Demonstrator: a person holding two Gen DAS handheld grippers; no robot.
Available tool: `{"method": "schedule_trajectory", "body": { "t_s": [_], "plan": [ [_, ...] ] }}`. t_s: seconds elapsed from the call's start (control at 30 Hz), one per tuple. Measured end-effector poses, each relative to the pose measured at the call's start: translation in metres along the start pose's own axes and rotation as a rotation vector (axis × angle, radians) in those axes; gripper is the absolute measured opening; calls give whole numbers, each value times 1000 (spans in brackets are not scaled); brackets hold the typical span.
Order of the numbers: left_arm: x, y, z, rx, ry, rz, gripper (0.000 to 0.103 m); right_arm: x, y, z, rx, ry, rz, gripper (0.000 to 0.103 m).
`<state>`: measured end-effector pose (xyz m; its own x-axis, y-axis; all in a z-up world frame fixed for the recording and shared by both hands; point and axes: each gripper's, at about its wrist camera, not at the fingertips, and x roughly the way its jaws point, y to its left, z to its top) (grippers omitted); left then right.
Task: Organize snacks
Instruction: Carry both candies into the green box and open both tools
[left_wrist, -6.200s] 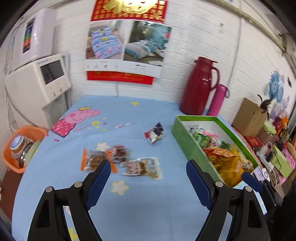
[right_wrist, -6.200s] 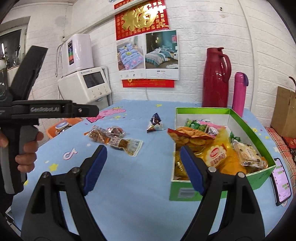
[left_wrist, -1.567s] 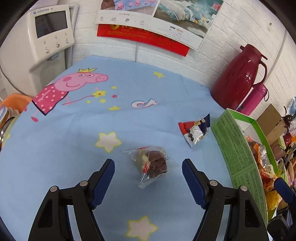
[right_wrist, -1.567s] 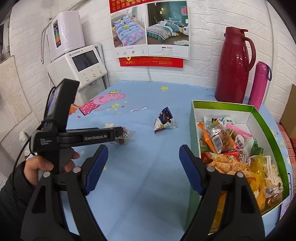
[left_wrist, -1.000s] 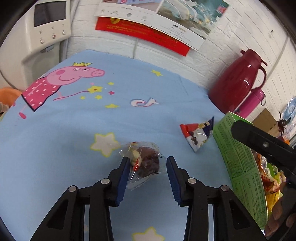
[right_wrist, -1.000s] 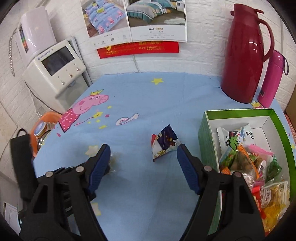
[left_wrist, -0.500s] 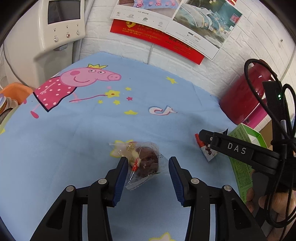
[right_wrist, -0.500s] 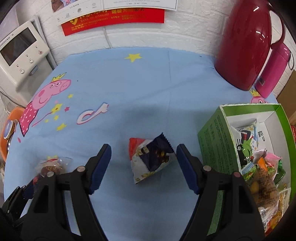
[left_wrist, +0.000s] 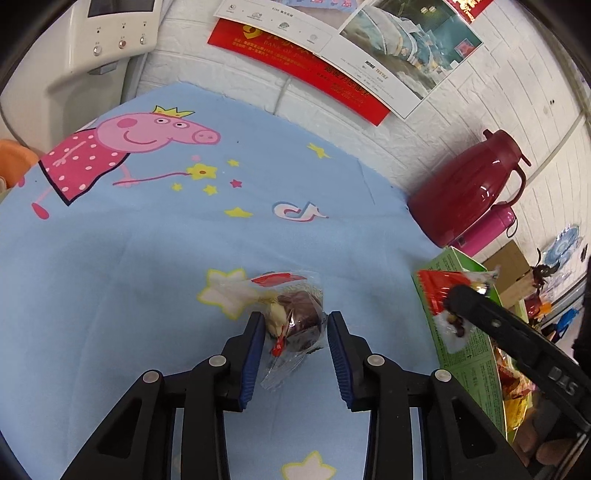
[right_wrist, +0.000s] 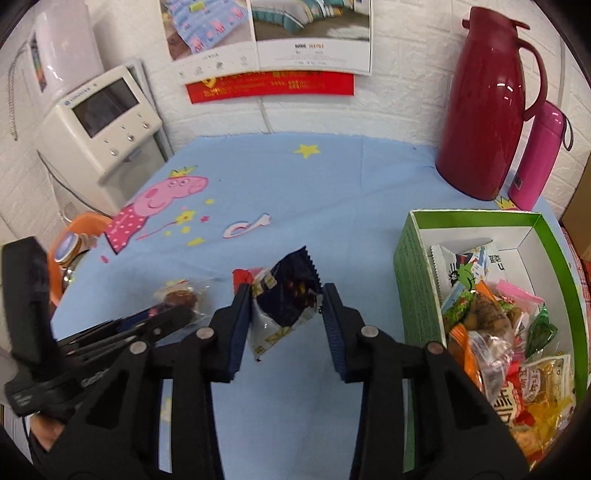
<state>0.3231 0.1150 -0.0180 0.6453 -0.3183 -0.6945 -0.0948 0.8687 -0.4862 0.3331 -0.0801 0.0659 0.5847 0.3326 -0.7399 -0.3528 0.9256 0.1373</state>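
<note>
Left gripper (left_wrist: 295, 328): blue-padded jaws drawn in to a narrow gap, both pads pressed against a clear-wrapped snack (left_wrist: 291, 314) with a dark brown lump and a pale piece inside, red print on the wrapper. The wrapper's far end reaches over a yellow star printed on the light blue tablecloth (left_wrist: 147, 258); its near end hangs down between the fingers. Cannot tell whether the packet is clear of the cloth or touching it. Right gripper (right_wrist: 284, 310): jaws likewise narrowed, clamped on a dark blue foil snack packet (right_wrist: 284, 295) with a serrated top edge, a red corner and a white lower end. The packet stands tilted between the pads, above the cloth, just left of the green snack box (right_wrist: 413, 280). In the left wrist view the same packet appears red and white at the tip of the right gripper's black arm, in front of the box's near corner. The box is open-topped, white inside, crowded with assorted wrapped snacks (right_wrist: 495, 332) toward its near end; far end partly bare. In the right wrist view the left gripper's body enters from the lower left, its tip on the clear-wrapped snack, which lies just left of the blue packet. Behind the box, against the white brick wall: a dark red thermos jug (right_wrist: 487, 103) and a pink bottle (right_wrist: 535, 155), standing side by side.
</note>
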Motion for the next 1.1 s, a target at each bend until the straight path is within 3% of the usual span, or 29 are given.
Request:
{"method": "schedule_trajectory", "body": {
  "t_s": [0.2, 0.3, 0.47, 0.63, 0.8, 0.97, 1.03, 1.1],
  "plan": [
    [-15, -33, -4, 71, -20, -31, 35, -80, -11, -24, -3, -156, 57, 40],
    [-29, -62, -11, 139, -41, -57, 35, -117, -34, -45, 7, -251, -15, 40],
    [-54, -120, -34, 266, -73, -112, 35, -151, -92, -64, 114, -327, -84, 40],
    [-57, -184, -43, 339, -58, -194, 35, -154, -148, -72, 233, -346, -130, 41],
    [-32, -254, -41, 465, -73, -164, 35, -142, -190, -76, 292, -312, -191, 41],
    [11, -284, -43, 499, -34, -120, 37, -123, -222, -85, 369, -297, -125, 43],
    [21, -290, -47, 518, -30, -118, 44, -112, -224, -85, 349, -268, -107, 52],
    [25, -290, -51, 514, -31, -95, 85, -109, -227, -86, 351, -251, -154, 65]
  ]
}}
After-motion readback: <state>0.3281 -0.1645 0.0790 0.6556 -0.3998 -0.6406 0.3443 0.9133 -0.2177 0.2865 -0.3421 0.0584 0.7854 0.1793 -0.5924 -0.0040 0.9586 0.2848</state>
